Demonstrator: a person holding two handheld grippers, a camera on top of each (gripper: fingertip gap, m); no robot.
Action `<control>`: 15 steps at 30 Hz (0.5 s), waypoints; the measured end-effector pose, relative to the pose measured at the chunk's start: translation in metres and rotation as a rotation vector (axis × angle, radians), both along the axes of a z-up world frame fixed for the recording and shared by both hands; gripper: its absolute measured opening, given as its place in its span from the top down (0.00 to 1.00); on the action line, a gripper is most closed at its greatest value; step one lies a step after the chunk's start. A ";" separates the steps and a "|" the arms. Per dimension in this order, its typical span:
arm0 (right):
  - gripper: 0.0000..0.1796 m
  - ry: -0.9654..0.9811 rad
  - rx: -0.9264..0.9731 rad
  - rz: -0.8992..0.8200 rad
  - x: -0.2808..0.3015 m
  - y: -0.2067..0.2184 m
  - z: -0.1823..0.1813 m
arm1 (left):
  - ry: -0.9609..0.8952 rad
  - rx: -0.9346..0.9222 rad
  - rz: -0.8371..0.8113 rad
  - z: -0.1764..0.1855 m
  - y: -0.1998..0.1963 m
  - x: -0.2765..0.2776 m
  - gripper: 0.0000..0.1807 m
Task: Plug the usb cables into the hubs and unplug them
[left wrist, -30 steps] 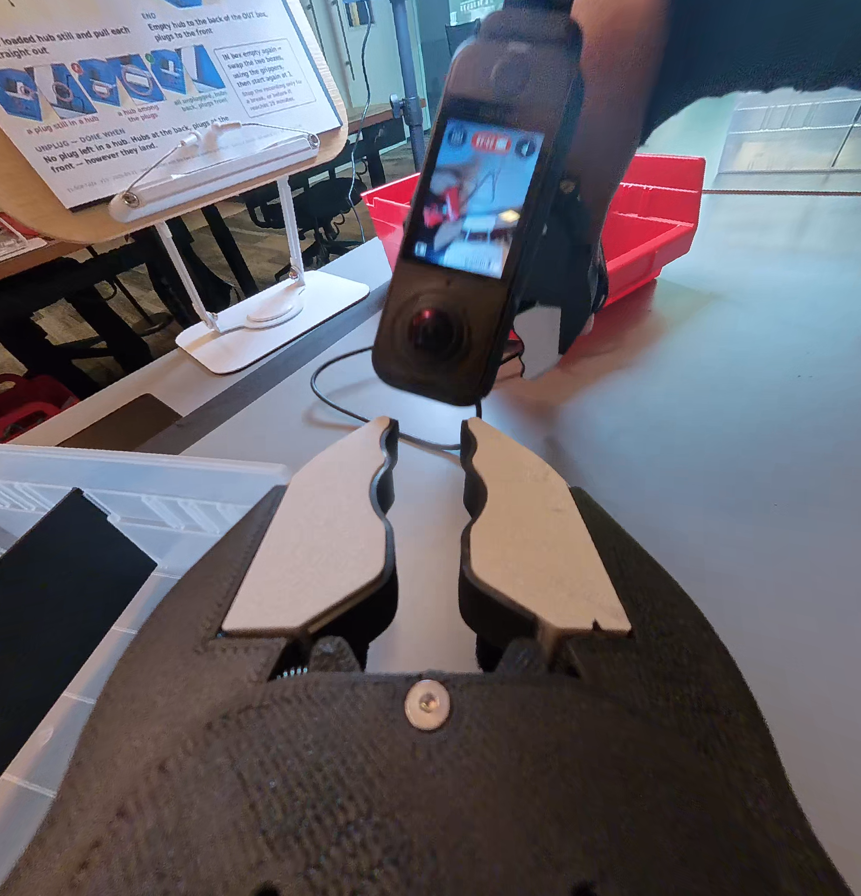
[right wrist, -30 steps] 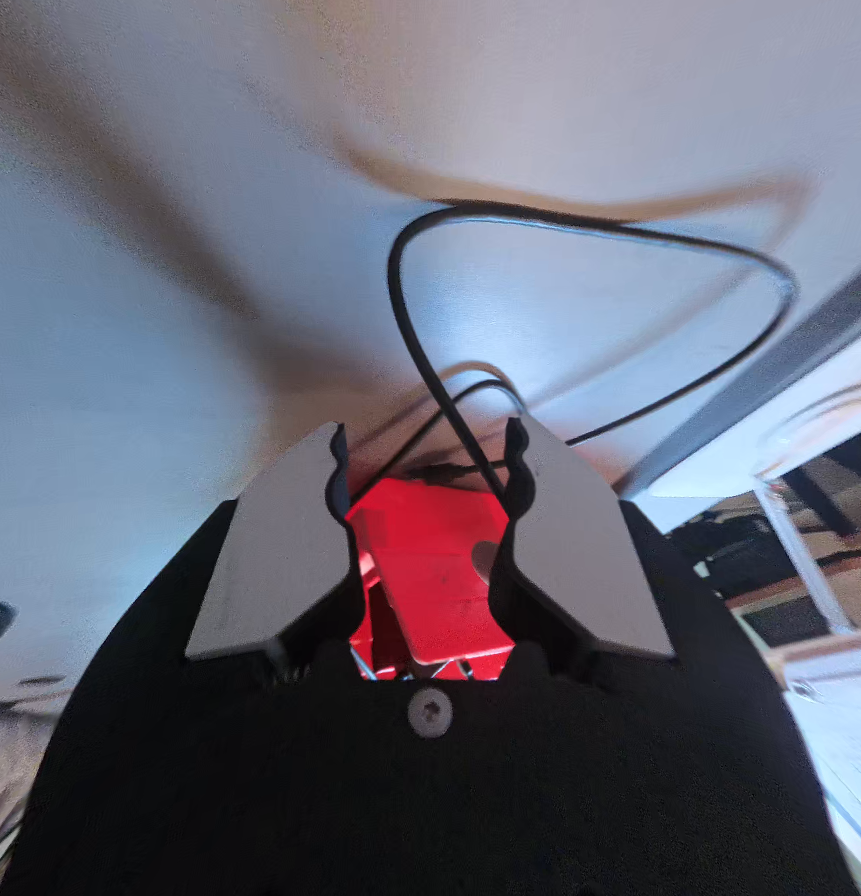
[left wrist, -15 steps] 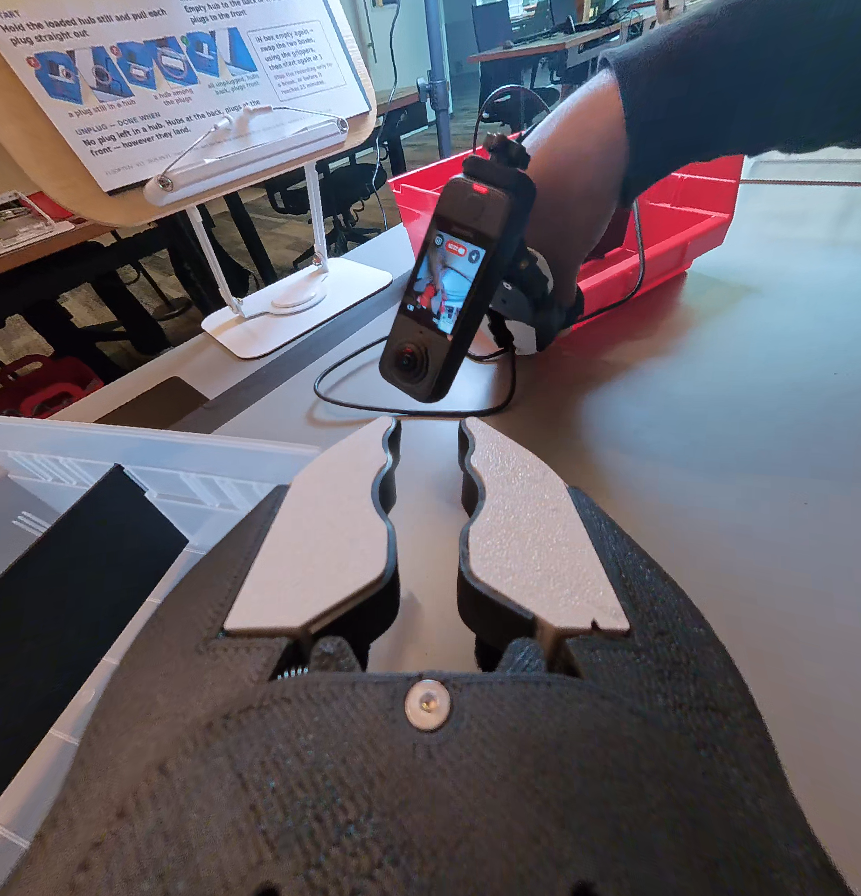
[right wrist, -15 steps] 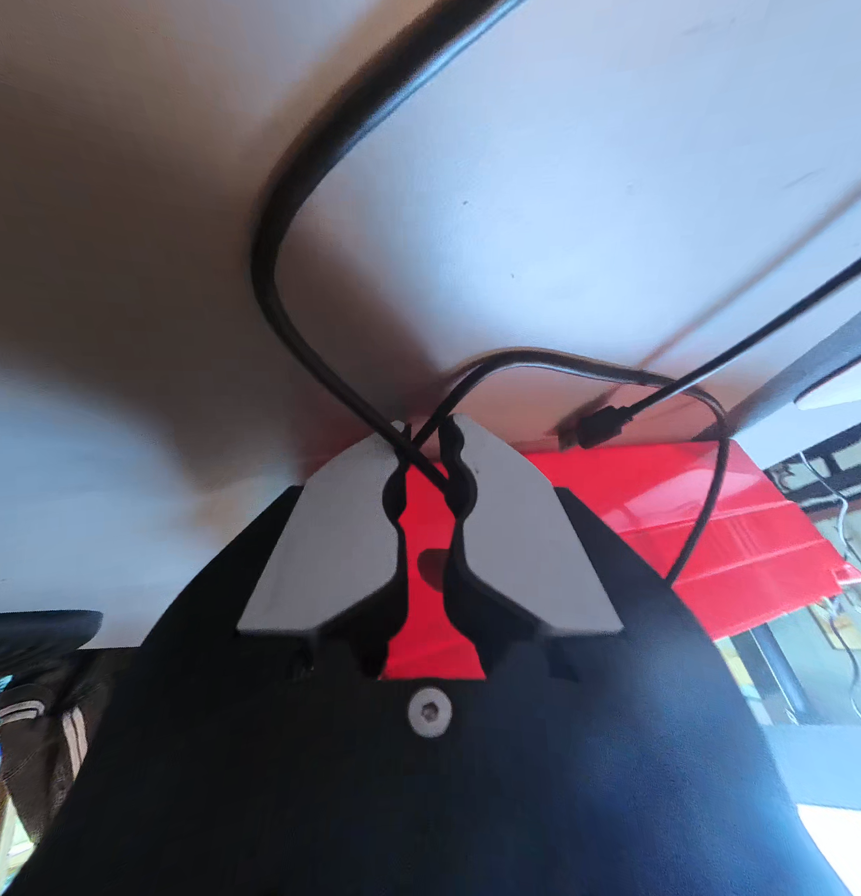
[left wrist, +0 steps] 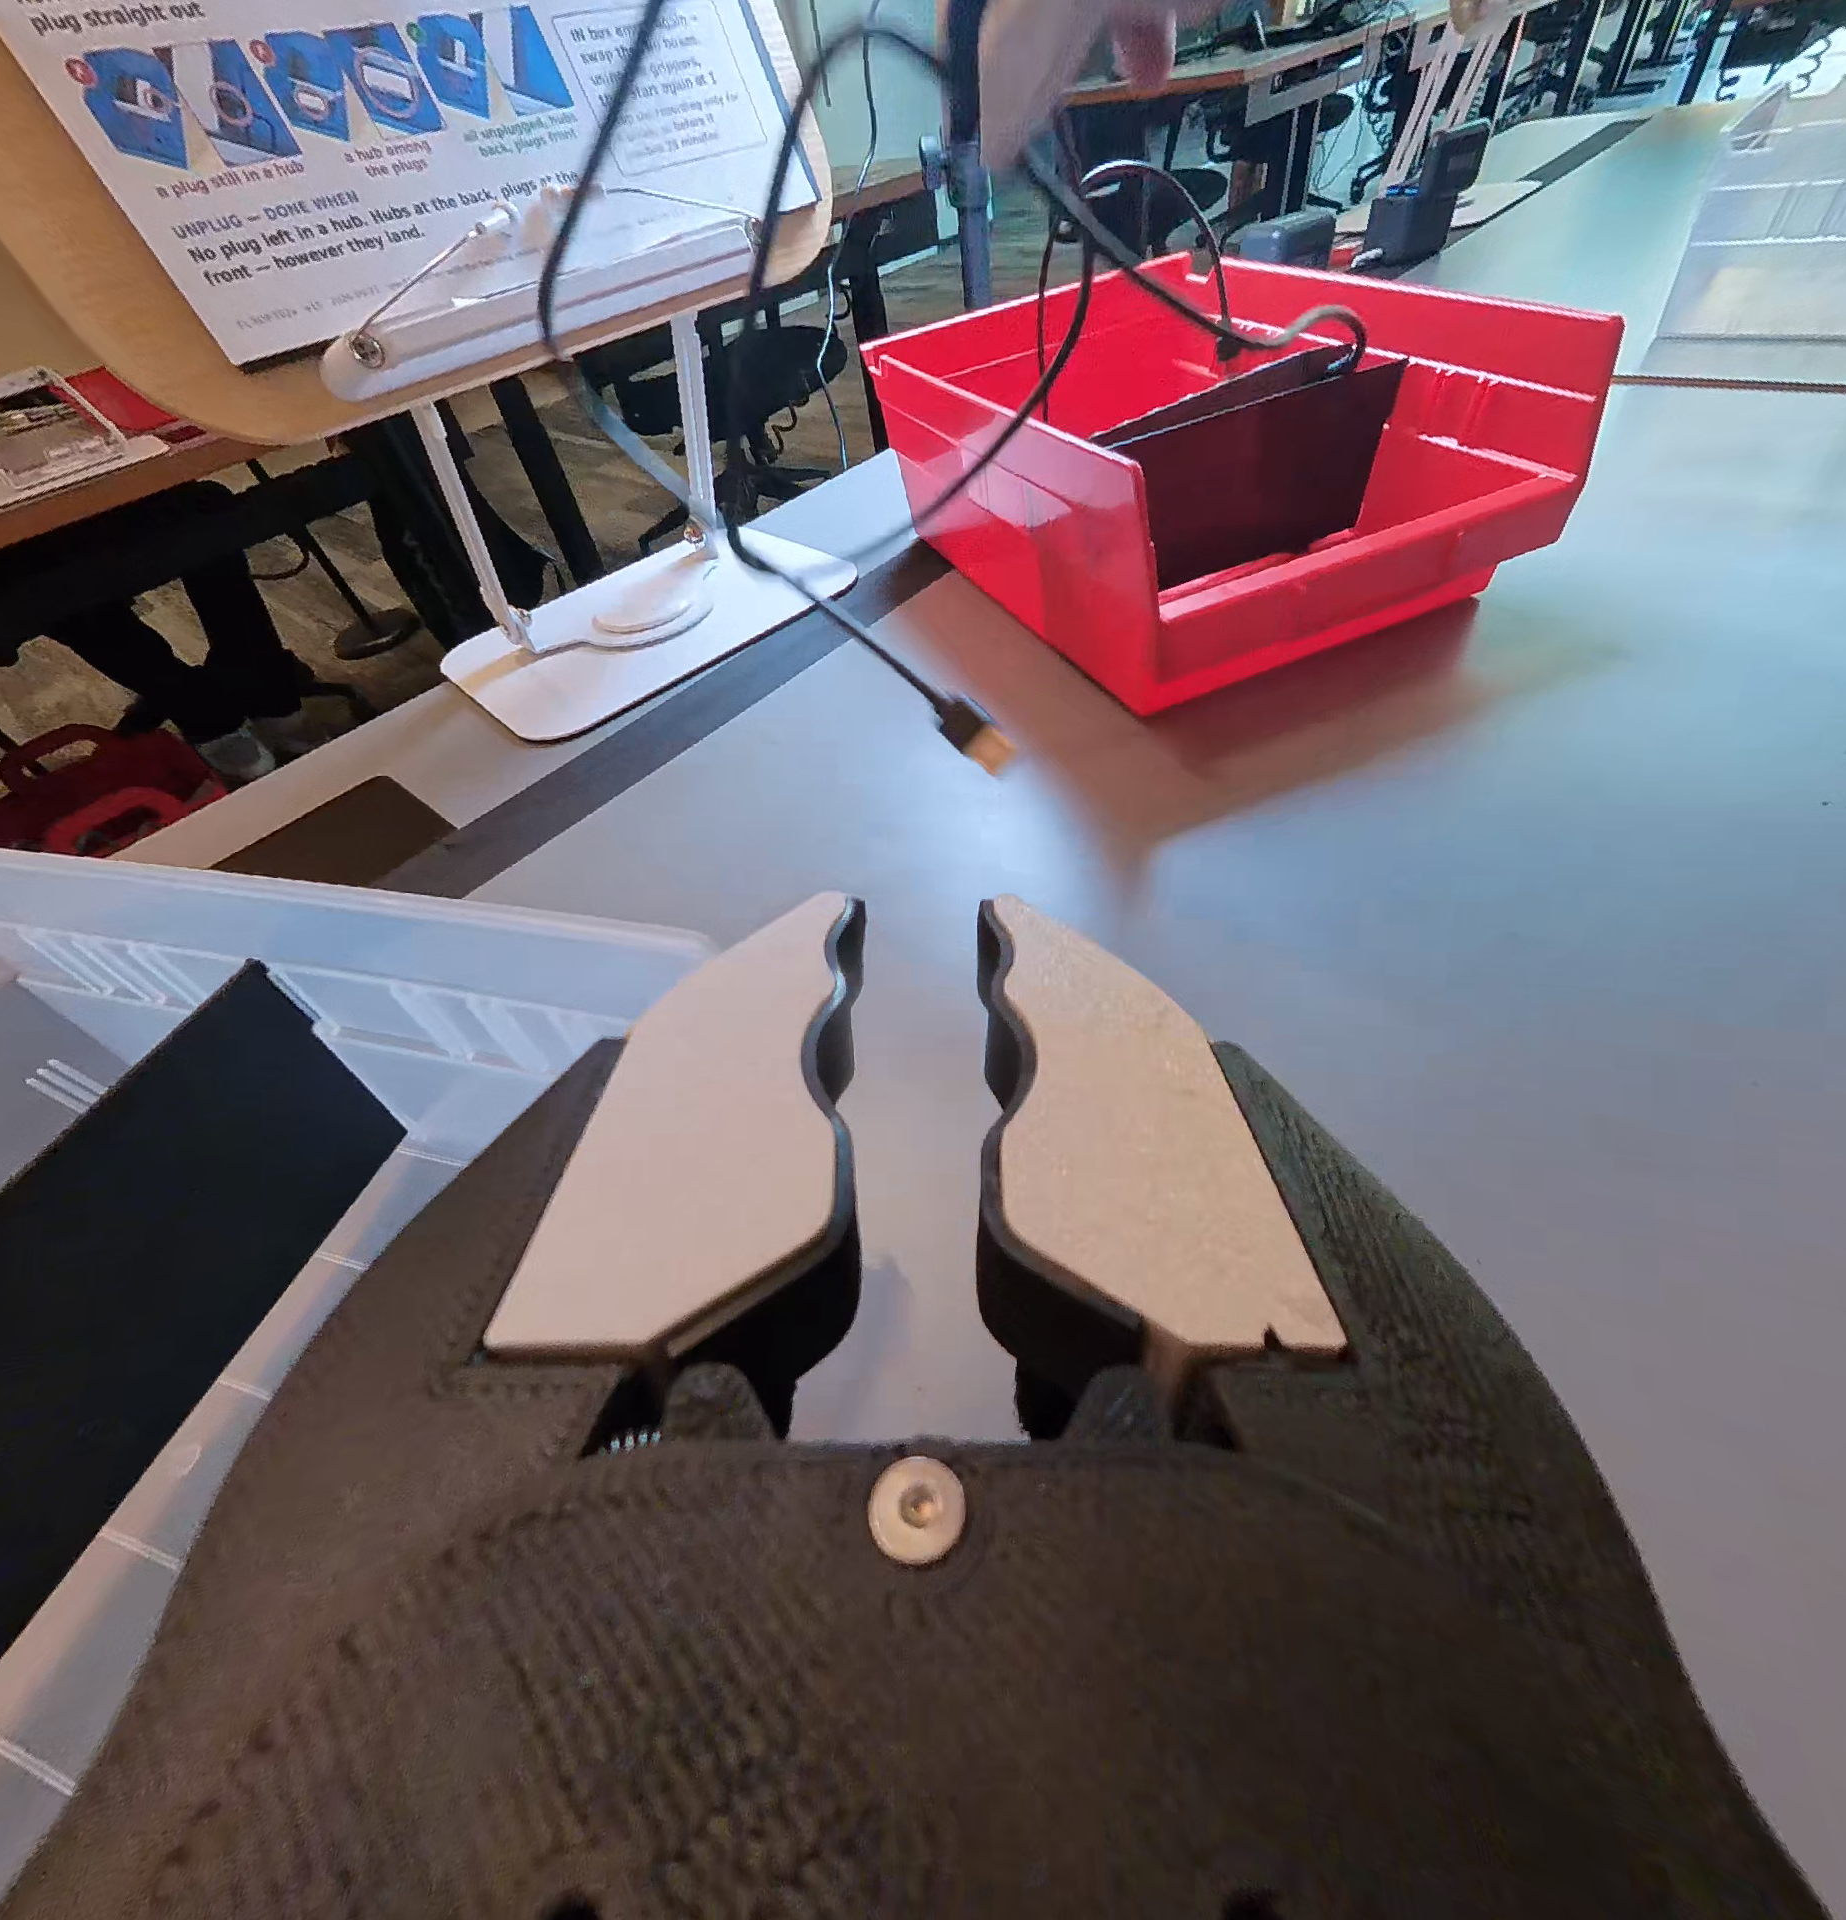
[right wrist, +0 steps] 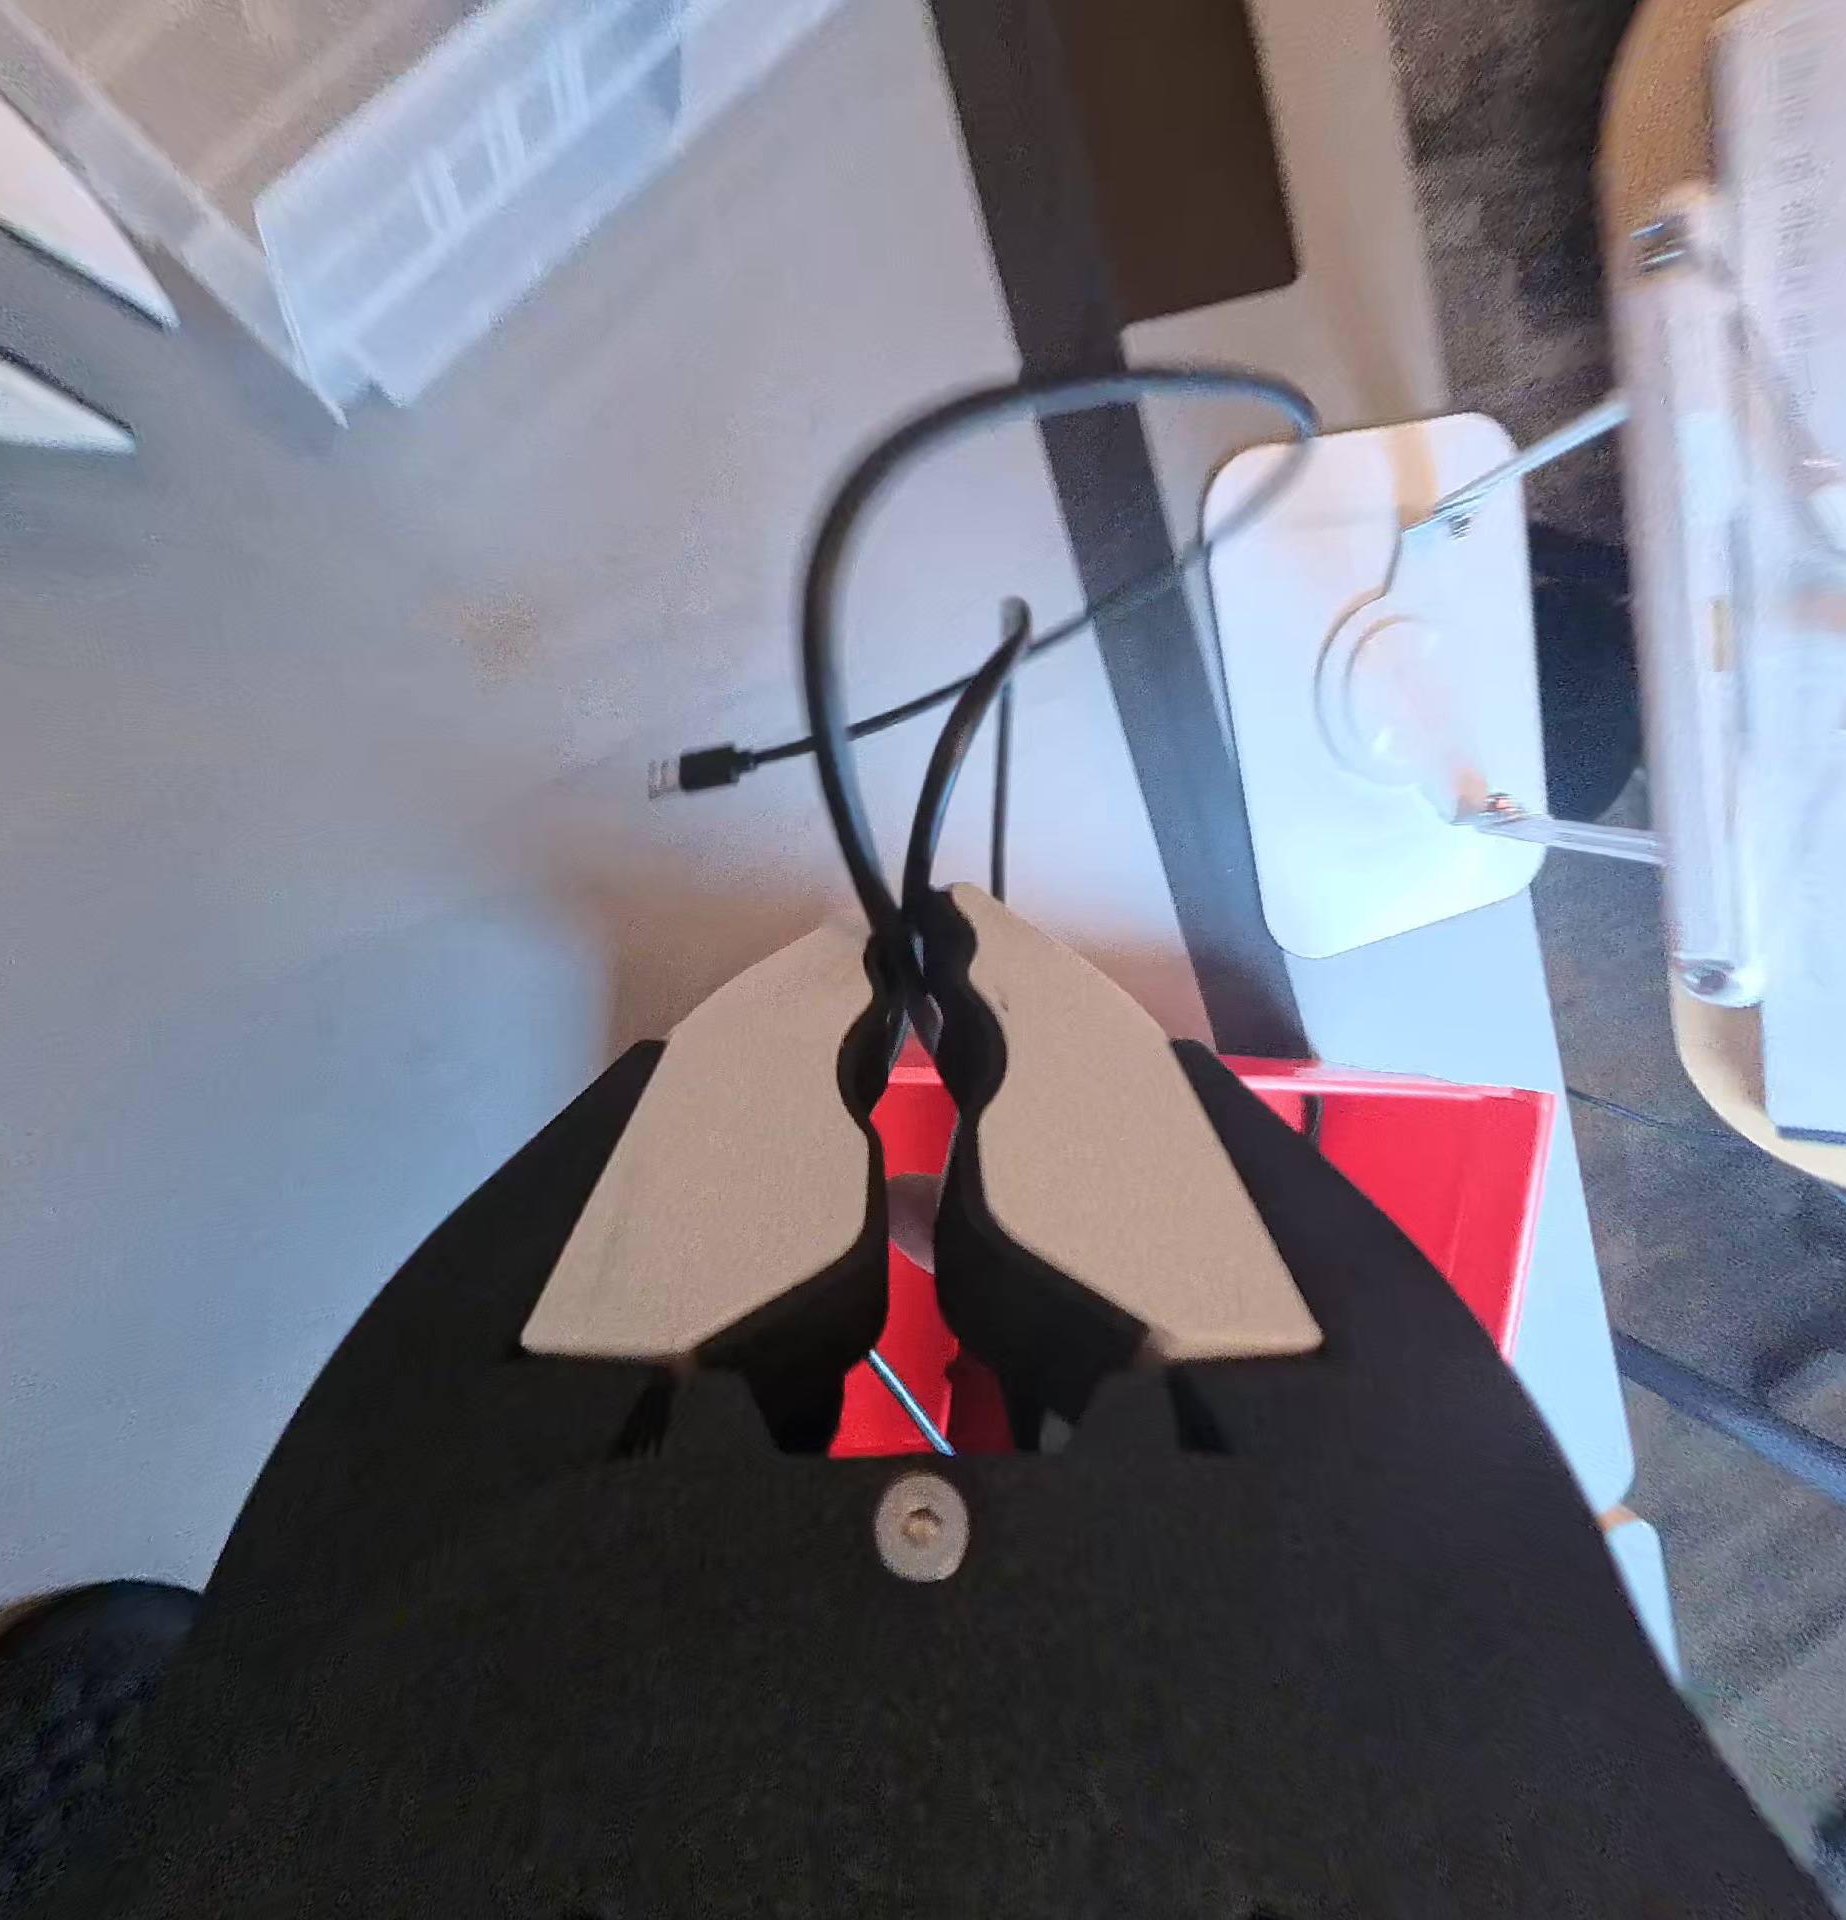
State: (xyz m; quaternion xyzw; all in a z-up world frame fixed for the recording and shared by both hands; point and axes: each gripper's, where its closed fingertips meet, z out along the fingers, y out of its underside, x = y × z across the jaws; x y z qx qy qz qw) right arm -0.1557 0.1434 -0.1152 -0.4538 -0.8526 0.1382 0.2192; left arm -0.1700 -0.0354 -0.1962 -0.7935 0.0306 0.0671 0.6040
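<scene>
Pinching black cable (right wrist: pixel 834 748), right claw (right wrist: pixel 911 935).

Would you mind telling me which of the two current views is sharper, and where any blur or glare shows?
Left wrist view: mostly sharp, with the red bin crisp, a soft sheen on the table, and the dangling cable plug slightly blurred. Right wrist view: motion-smeared, especially the clear bin and white stand base; the right hand-held gripper stays fairly sharp.
</scene>
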 end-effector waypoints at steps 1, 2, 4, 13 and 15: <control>0.98 0.041 -0.029 -0.018 0.002 0.005 0.012 | 0.002 -0.005 0.000 -0.001 0.000 0.000 0.89; 0.98 0.080 -0.048 -0.043 0.004 0.013 0.024 | 0.003 -0.009 -0.001 -0.003 0.001 0.001 0.89; 0.97 0.161 -0.032 -0.101 0.010 0.039 0.047 | 0.003 -0.017 -0.002 -0.005 0.002 0.002 0.89; 0.97 0.186 0.266 -0.324 0.070 0.160 0.082 | -0.011 -0.057 -0.010 -0.018 0.007 0.006 0.89; 0.96 0.111 0.304 -0.319 0.076 0.168 0.056 | -0.015 -0.065 -0.014 -0.020 0.009 0.007 0.89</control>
